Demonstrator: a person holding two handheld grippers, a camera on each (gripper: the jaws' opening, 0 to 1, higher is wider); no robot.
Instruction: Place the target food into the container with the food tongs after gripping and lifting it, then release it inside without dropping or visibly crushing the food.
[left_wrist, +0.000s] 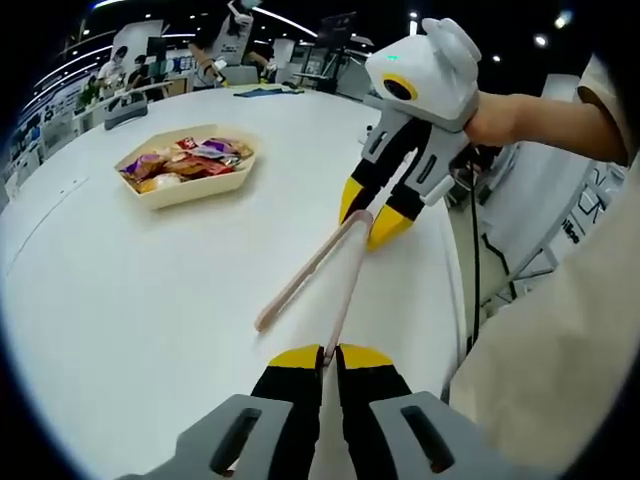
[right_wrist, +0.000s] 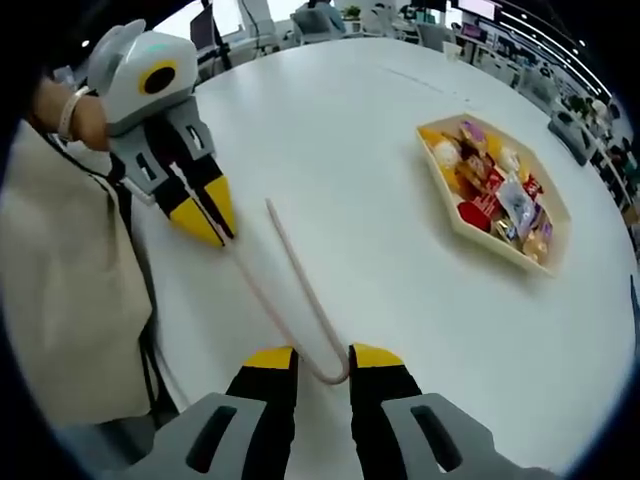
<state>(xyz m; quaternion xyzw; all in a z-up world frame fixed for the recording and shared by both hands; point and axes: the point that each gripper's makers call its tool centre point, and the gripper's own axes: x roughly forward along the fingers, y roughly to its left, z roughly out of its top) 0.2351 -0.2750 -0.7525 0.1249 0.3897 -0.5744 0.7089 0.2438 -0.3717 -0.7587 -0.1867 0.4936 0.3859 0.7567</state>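
food tongs (left_wrist: 320, 265), pink, low over white counter (left_wrist: 150, 300), held at both ends. left tongs (left_wrist: 330, 352) clenched on tip of one arm; other arm's tip free. right tongs (right_wrist: 323, 352) grasping bent end of food tongs. farther off, well apart, beige container (left_wrist: 195, 190) on counter, holding mixed wrapped food (left_wrist: 185, 160).

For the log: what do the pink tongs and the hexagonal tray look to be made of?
The thin pink tongs look like matte plastic, possibly silicone-coated: uniform colour, no metallic glint, slender arms joined in a smooth bend. The pale beige hexagonal tray looks like moulded plastic or pulp: thin walls, dull finish. Neither is certain.
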